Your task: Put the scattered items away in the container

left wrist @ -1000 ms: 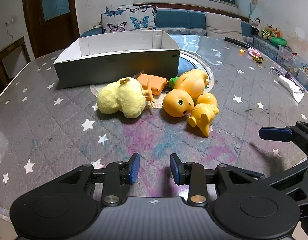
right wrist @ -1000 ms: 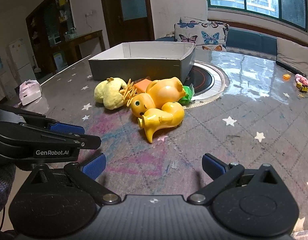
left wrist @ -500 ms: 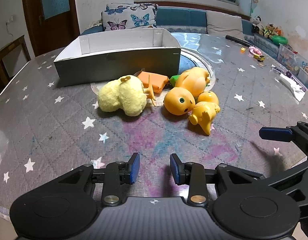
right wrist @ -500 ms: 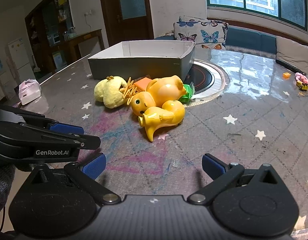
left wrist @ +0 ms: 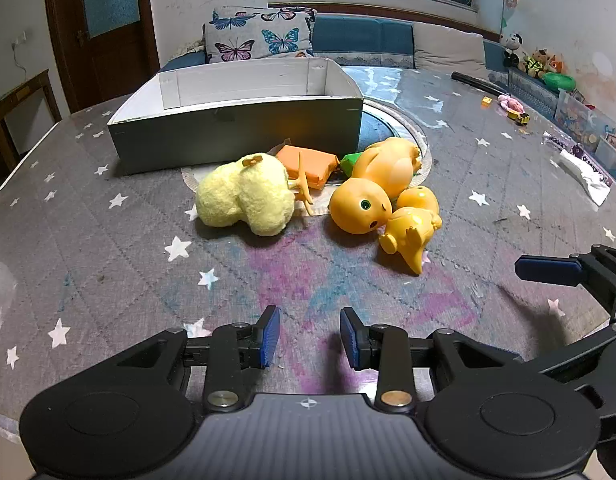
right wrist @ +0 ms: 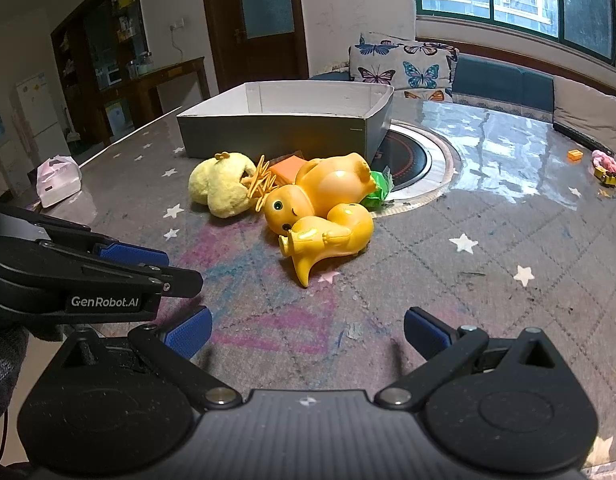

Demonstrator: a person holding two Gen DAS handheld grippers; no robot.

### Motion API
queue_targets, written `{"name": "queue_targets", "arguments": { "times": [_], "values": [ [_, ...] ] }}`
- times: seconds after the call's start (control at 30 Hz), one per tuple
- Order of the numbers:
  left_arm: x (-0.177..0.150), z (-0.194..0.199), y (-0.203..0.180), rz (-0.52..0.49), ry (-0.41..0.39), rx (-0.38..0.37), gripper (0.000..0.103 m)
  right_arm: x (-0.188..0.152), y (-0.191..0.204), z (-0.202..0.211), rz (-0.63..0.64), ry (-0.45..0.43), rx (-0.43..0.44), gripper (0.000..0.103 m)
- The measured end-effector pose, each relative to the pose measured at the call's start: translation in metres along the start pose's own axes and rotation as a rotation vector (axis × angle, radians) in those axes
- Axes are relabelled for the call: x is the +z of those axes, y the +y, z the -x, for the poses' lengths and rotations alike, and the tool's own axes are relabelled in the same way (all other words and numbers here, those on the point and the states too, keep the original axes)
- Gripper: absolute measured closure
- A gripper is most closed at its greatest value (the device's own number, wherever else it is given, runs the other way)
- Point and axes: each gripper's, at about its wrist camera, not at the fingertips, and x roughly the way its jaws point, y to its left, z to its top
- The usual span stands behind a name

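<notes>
The only writing I can read is the white "GenRobot.AI" on the black side of the left gripper [right wrist: 147,264], which I see at 9 o'clock in the right wrist view; its blue pads [right wrist: 133,253] lie close together there. In its own view the left gripper [left wrist: 310,338] has the jaws a little apart, with only bare tablecloth between them. The right gripper [right wrist: 308,334] has its jaws wide apart and also holds nothing; in the left wrist view only one blue pad of the right gripper [left wrist: 548,271] shows, at 3 o'clock. Compared with one second ago, both cameras have come slightly closer to the toys, and the jaw openings look the same as before. Both grippers hover low over the grey star-printed tablecloth [left wrist: 107,264], pointing toward the pile. The pale yellow plush chick [left wrist: 245,200] lies at 11 o'clock from the left gripper, and the large orange plastic duck figure [left wrist: 374,192] lies at 1 o'clock, touching a smaller orange plastic duck [left wrist: 412,232] just in front of it. Behind them, an orange rectangular packet [left wrist: 308,162] and a small green piece [left wrist: 350,162] lie just beside the grey cardboard box with a white inside [left wrist: 235,136], which stands at 12 o'clock.
</notes>
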Motion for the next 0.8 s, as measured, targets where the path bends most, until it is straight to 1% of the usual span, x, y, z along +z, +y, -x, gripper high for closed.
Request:
{"name": "queue_targets", "arguments": {
  "times": [0.8],
  "values": [
    [0.0036,-0.0026,0.0041,0.009,0.011,-0.015,0.067,0.0017,0.0019,-0.0103,0.011,0.019,0.004,0.000]
  ]
}}
